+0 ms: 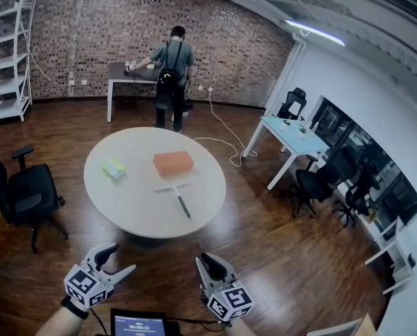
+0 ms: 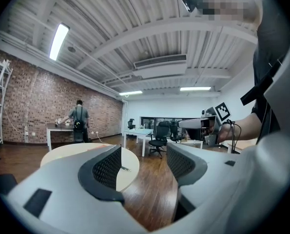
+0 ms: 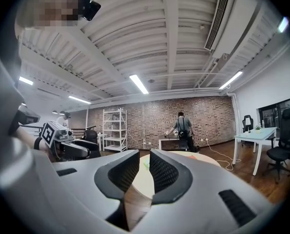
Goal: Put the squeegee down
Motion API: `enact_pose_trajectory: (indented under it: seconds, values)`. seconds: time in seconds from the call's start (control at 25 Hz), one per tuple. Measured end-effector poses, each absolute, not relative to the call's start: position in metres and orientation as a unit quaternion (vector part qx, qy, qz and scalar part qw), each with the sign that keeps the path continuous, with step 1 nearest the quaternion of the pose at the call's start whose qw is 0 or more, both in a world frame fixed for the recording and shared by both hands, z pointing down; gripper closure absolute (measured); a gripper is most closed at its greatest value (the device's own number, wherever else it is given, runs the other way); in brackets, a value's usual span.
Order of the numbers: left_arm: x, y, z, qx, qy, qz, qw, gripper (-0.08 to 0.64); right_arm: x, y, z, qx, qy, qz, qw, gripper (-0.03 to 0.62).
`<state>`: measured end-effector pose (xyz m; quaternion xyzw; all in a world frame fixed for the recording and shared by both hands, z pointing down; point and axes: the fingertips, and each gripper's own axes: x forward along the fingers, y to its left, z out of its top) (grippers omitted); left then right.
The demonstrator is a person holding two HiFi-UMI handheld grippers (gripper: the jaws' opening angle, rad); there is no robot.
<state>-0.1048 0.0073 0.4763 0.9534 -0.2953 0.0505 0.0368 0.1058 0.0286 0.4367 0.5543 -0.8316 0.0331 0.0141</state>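
Observation:
The squeegee [image 1: 176, 193] lies flat on the round white table [image 1: 96, 187], its white blade toward an orange box [image 1: 173, 162] and its dark handle pointing to the near edge. Neither gripper touches it. My left gripper [image 1: 120, 259] hangs low at the near left, well short of the table, jaws spread wide and empty [image 2: 144, 165]. My right gripper [image 1: 208, 263] is beside it at the near right, with only a narrow gap between its pads and nothing in it [image 3: 144, 172]. The table top [image 3: 183, 157] shows beyond the right jaws.
A green sponge [image 1: 114, 168] lies on the table's left part. A black office chair [image 1: 26, 194] stands left of the table. At the back a person [image 1: 172, 68] works at a grey desk. A white desk [image 1: 292, 138] and chairs [image 1: 320, 184] are at the right.

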Motion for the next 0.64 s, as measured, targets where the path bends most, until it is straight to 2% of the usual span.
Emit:
enact_pose_trajectory:
  seconds: [0.64]
  values:
    - [-0.090,0.012,0.476,0.952,-0.300,0.051,0.036,0.262,0.116,0.033,0.433,0.545,-0.838,0.026,0.009,0.511]
